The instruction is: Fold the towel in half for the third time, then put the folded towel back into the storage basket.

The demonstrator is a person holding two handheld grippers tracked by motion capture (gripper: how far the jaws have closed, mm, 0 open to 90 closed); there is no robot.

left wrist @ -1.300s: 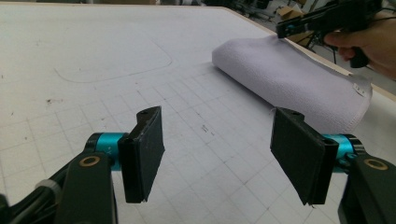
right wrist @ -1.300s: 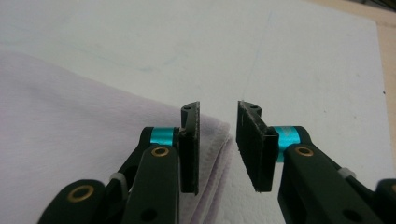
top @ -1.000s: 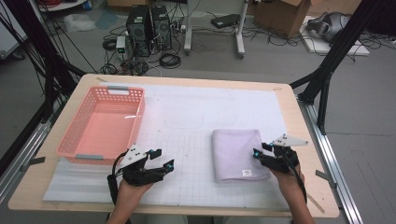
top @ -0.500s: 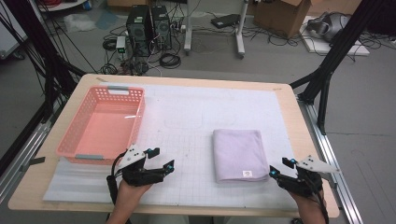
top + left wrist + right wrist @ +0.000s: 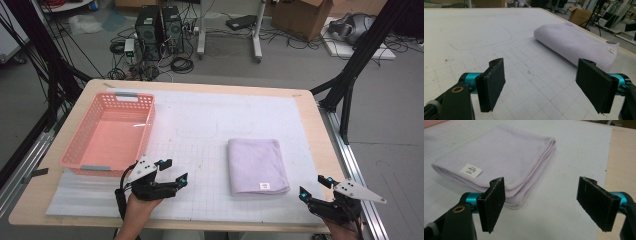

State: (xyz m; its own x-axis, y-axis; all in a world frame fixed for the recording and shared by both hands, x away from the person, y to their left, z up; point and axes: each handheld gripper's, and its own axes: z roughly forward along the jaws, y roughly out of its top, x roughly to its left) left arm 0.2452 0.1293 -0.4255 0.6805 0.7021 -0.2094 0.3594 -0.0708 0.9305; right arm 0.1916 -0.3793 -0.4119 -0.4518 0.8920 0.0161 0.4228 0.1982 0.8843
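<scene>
A folded lilac towel [image 5: 257,165] with a small white label lies flat on the white grid mat, right of centre. My right gripper [image 5: 312,186] sits near the table's front right corner, just right of the towel's near corner. In the right gripper view the towel [image 5: 496,157] lies ahead and left of the right gripper [image 5: 541,195]. Its jaws have just been opening, and they stand open with nothing between them. My left gripper [image 5: 176,170] rests at the front left, below the basket. Its jaws have also just been opening and are open and empty, and in its own view the left gripper [image 5: 541,75] has the towel [image 5: 576,43] ahead to the right.
A pink plastic basket [image 5: 110,132] stands at the mat's left side, nothing visible in it. The white mat [image 5: 210,115] covers most of the wooden table, whose bare right edge [image 5: 327,150] runs close to my right gripper. Black frame legs stand beside the table.
My right gripper has drawn back from the towel's right near edge toward the front right corner, with its jaws wider apart. The left gripper has stayed put, jaws slightly wider. The towel lies unchanged.
</scene>
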